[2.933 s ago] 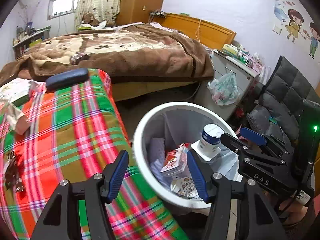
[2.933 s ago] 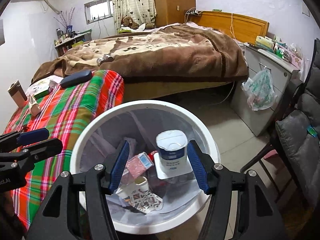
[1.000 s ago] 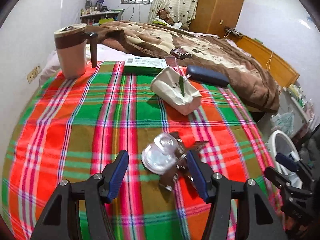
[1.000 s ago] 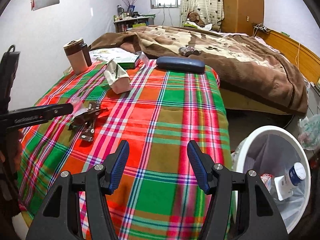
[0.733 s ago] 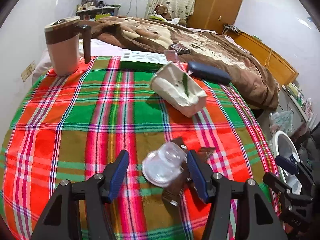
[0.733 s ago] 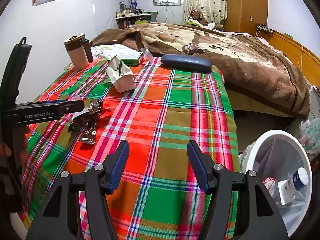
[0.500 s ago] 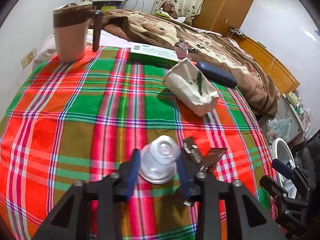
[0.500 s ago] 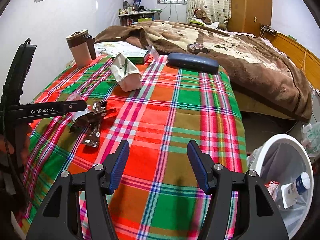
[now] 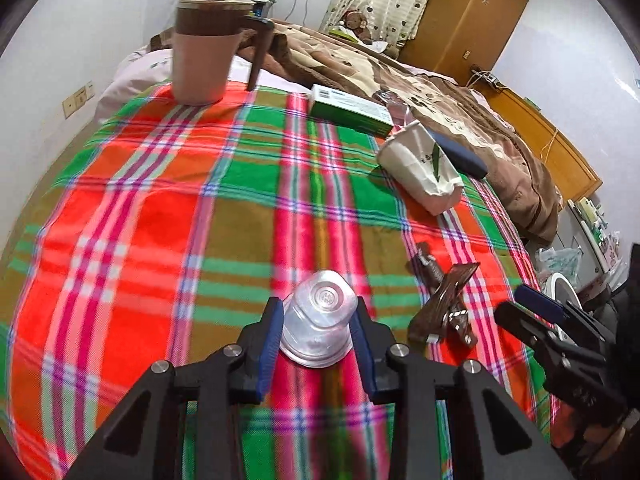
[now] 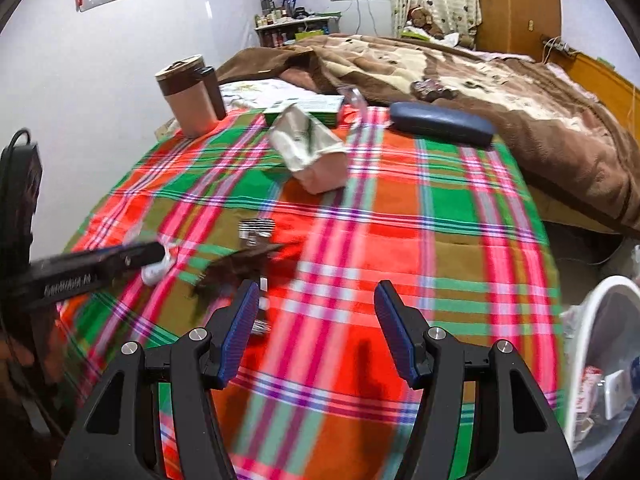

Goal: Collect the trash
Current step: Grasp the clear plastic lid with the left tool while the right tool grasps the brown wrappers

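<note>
My left gripper [image 9: 318,328] is shut on a clear plastic cup [image 9: 320,320], its base pointing away, just above the plaid tablecloth [image 9: 168,232]. Brown wrappers [image 9: 444,308] lie to its right, and a crumpled white paper bag [image 9: 420,168] lies farther back. In the right wrist view my right gripper [image 10: 316,320] is open and empty over the cloth, with the brown wrappers [image 10: 236,268] just left of its left finger. The left gripper [image 10: 92,268] shows at the left with the cup [image 10: 156,268] at its tip. The white trash bin [image 10: 604,360] stands at the lower right, holding trash.
A pink and brown mug [image 9: 204,48], a green box [image 9: 352,112] and a dark blue case [image 10: 440,124] sit at the table's far end. A bed with a brown blanket [image 10: 480,68] lies beyond. The bin's rim [image 9: 560,288] shows past the table's right edge.
My left gripper closed in on the clear cup and shut on it. My right gripper moved from over the bin to over the table, toward the wrappers, staying open.
</note>
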